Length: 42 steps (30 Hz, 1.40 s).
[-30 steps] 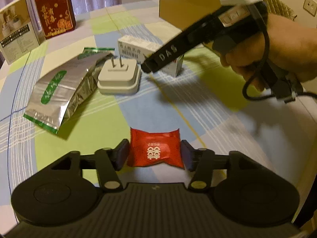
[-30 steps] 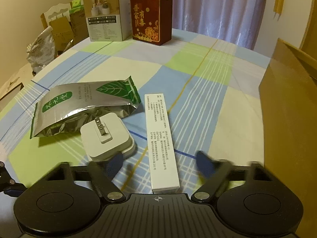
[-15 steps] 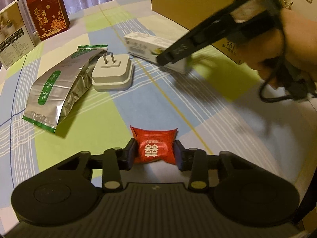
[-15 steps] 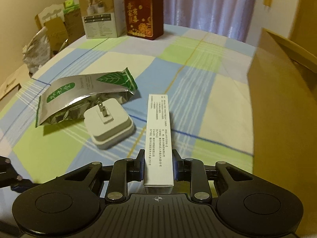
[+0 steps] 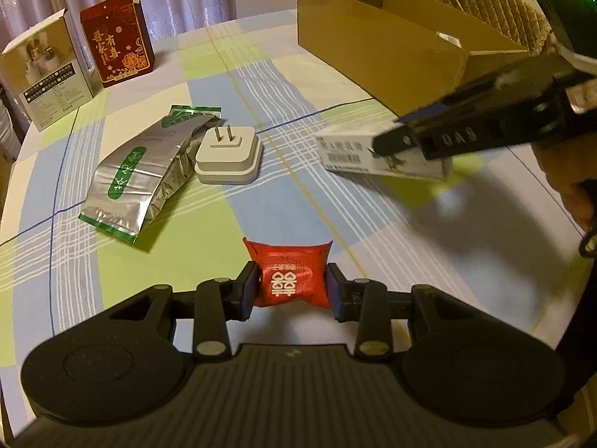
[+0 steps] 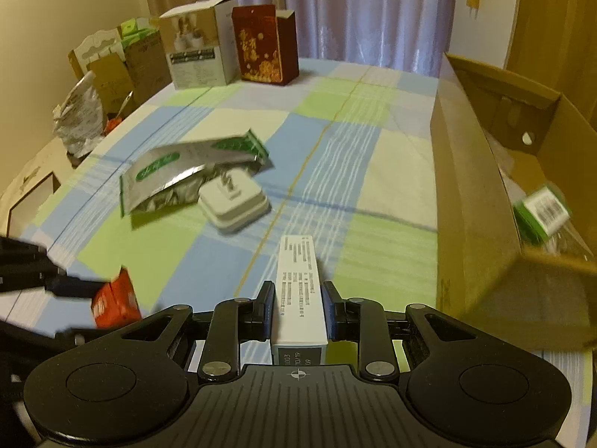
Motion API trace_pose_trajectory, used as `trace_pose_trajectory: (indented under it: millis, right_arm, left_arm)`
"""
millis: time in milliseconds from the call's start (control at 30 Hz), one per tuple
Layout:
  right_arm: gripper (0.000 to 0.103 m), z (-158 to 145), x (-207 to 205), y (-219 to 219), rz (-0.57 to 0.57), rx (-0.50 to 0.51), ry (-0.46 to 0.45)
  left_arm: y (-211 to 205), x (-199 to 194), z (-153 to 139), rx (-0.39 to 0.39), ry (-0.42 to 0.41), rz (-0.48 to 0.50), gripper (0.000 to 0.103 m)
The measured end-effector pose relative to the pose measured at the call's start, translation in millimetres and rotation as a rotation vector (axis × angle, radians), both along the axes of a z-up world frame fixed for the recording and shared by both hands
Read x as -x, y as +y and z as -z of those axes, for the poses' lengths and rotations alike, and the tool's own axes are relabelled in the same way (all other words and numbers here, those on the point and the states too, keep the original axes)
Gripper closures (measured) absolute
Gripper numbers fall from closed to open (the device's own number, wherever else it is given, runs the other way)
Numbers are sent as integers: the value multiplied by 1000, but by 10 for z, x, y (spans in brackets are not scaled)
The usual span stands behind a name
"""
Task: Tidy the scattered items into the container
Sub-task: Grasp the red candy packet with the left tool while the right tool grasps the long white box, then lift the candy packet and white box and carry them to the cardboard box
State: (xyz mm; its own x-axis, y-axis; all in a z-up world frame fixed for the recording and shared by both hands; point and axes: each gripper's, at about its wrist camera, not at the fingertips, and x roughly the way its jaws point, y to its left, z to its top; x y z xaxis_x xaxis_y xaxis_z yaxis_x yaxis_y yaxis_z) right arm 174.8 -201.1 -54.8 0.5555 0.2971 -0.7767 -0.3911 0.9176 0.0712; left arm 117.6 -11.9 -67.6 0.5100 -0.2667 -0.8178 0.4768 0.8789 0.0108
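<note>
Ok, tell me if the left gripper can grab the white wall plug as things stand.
Probably not yet: the left gripper is shut on the red sachet. The white wall plug itself lies uncovered ahead, beside the silver pouch.

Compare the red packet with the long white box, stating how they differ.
The red packet is a soft, crinkled pouch; the white box is a rigid, long carton. The packet sits crosswise in the left claw; the box runs lengthwise out of the right claw. Both are clamped and off the tablecloth.
</note>
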Motion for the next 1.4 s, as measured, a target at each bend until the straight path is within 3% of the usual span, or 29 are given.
trace_pose_trajectory:
  millis: [233, 733, 1000, 1400]
  right_arm:
    - [74, 254, 267, -15, -31, 62, 56]
    - [74, 491, -36, 124, -66, 100, 60]
    - [74, 229, 132, 69, -42, 66, 18]
    - [74, -415, 383, -297, 18, 30, -88]
  left_arm:
    - [-14, 140, -41, 1, 6, -6, 70]
    - [49, 29, 30, 27, 19, -30, 71]
    - [22, 29, -71, 30, 4, -21, 71]
    - [-318, 7, -506, 35, -67, 37, 70]
